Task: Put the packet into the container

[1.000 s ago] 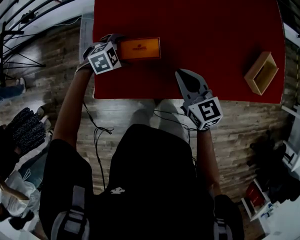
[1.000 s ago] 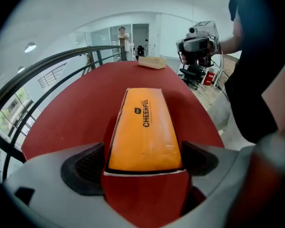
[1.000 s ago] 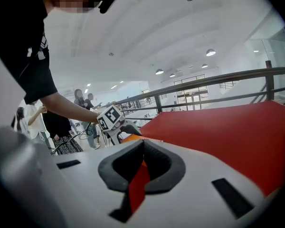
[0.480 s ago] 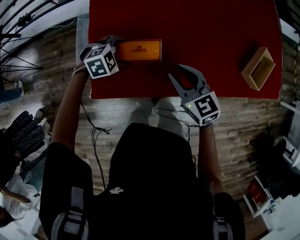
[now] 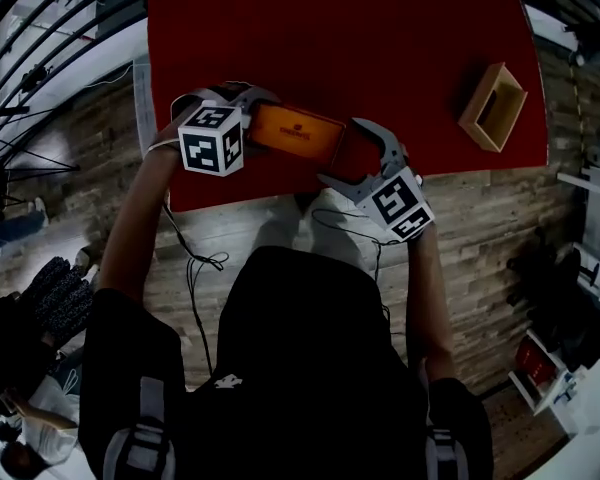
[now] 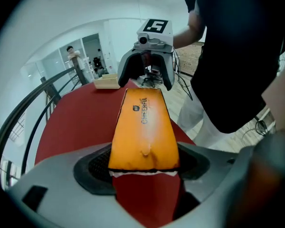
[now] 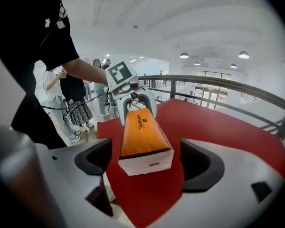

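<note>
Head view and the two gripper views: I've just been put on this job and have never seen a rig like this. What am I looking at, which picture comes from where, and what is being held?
There is no robot here. A person holds a two-jaw gripper in each hand, and the marker cubes are part of those grippers. The head view looks down from the person's head. Each gripper view looks along its own jaws. On the red table, an open tan container stands at the far right. The left gripper is clamped on one end of the orange packet. The right gripper faces it with its jaws opening. The packet's other end sits between them, clear of both pads.
</note>
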Tool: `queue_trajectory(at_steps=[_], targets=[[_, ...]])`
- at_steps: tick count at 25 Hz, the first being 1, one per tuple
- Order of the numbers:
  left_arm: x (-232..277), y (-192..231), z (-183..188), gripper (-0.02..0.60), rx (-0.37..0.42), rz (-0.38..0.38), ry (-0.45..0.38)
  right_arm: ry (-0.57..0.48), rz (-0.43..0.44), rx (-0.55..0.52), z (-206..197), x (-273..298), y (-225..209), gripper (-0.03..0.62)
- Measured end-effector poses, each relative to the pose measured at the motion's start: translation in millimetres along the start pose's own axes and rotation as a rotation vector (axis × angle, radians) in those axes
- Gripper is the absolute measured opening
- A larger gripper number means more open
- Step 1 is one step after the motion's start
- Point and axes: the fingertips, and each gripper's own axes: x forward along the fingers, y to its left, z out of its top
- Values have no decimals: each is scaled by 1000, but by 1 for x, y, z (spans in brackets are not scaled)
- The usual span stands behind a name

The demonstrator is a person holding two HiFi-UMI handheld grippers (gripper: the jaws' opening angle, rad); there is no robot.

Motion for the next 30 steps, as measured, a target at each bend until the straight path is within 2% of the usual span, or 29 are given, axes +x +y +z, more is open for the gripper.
queue_trajectory(at_steps=[6,11,14,18,22,26,30], targets=[[15,-5,42,364,114,-66,-20,150,-22,-121,-32,-9,12,446],[22,-7,68,364,203,-89,-4,214,-47,-179,-49,-18,17,448],[33,-6,85,365,211,-112,-21,252,-74,-169,-61,-35,12,444],[49,-2,106,383,221,-112,-57,286,-108,-171,-73,-58,4,376],[59,5,125,390,213,-122,-124,298,-119,-131,-85,-77,-2,371],[72,17,162,390,212,-137,-185,297,-135,-102,-100,-111,-18,371],[77,26,192,390,175,-155,-241,275,-139,-52,-112,-142,-26,371]])
